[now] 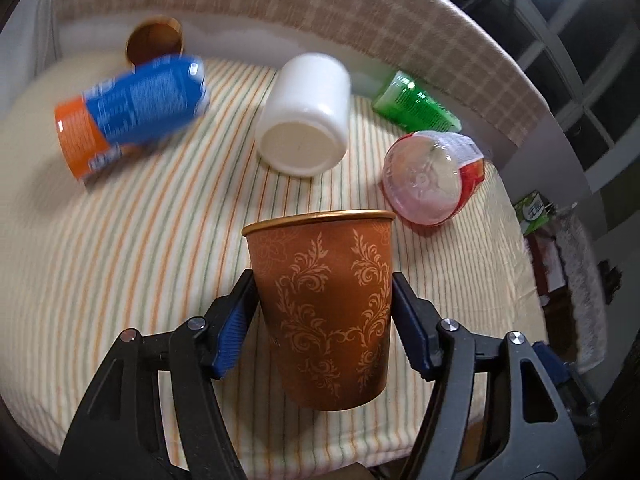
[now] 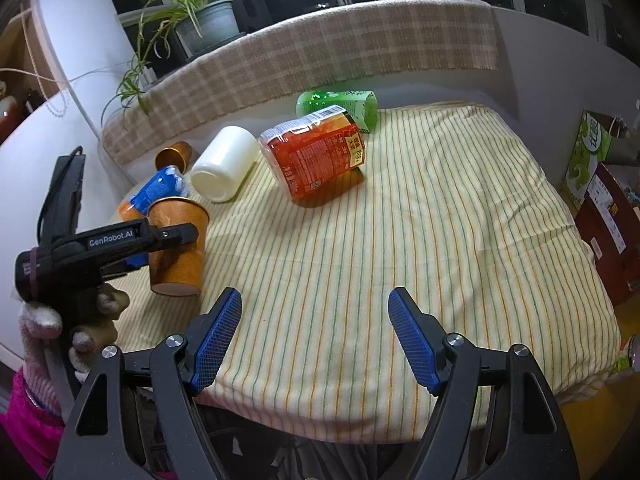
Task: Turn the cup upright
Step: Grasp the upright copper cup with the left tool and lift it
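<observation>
An orange-brown paper cup (image 1: 328, 308) with a pale floral pattern stands upright, rim up, between the blue pads of my left gripper (image 1: 322, 300), which is shut on its sides. In the right wrist view the same cup (image 2: 180, 248) sits at the table's left side, base at or just above the cloth, held by the left gripper (image 2: 168, 236). My right gripper (image 2: 316, 320) is open and empty above the table's front edge, to the right of the cup. A second brown cup (image 1: 154, 40) lies on its side at the far left; it also shows in the right wrist view (image 2: 174, 156).
On the striped cloth (image 2: 400, 240) lie a blue-and-orange can (image 1: 132, 108), a white jar (image 1: 304, 112), a green bottle (image 1: 416, 104) and a red-labelled clear jar (image 1: 432, 176), all on their sides. A plaid-covered ledge (image 2: 320, 52) runs behind. Boxes (image 2: 600, 184) stand off the right edge.
</observation>
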`<state>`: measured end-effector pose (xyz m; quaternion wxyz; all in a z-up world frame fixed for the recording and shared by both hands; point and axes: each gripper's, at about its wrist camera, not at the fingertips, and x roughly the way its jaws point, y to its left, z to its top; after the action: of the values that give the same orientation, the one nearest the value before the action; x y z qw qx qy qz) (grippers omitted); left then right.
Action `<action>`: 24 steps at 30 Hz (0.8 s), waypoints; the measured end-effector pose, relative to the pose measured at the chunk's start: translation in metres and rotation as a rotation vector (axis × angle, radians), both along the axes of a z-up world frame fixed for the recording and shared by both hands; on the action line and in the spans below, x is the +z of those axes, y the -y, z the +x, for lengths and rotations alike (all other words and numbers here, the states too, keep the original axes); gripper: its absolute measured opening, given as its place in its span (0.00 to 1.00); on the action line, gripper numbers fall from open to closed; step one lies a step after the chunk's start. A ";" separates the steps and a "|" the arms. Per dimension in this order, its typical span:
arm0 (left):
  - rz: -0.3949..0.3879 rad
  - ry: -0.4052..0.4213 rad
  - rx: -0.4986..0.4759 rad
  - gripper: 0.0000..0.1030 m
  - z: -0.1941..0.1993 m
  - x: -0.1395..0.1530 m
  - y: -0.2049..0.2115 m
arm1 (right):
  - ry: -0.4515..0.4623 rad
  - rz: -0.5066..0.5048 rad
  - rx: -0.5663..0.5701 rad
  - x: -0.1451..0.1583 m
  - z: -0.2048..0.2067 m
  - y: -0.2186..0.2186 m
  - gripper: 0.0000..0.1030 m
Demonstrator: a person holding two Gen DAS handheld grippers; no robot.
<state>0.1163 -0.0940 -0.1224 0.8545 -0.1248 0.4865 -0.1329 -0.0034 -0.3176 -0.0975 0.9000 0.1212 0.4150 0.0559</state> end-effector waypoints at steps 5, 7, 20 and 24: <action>0.088 0.110 -0.034 0.65 -0.011 0.013 0.012 | 0.016 -0.046 -0.003 0.003 -0.001 -0.006 0.73; 0.115 0.150 -0.048 0.65 -0.014 0.017 0.016 | 0.018 -0.066 -0.006 0.002 -0.002 -0.008 0.73; 0.160 0.250 -0.059 0.65 -0.006 0.015 0.012 | 0.013 -0.123 -0.072 -0.003 -0.011 -0.005 0.73; 0.172 0.275 -0.072 0.65 -0.002 0.012 0.015 | 0.001 -0.114 -0.082 -0.007 -0.012 -0.003 0.73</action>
<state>0.1140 -0.1087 -0.1101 0.9152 -0.0142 0.3787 -0.1371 -0.0156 -0.3143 -0.1044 0.9073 0.0866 0.4115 -0.0046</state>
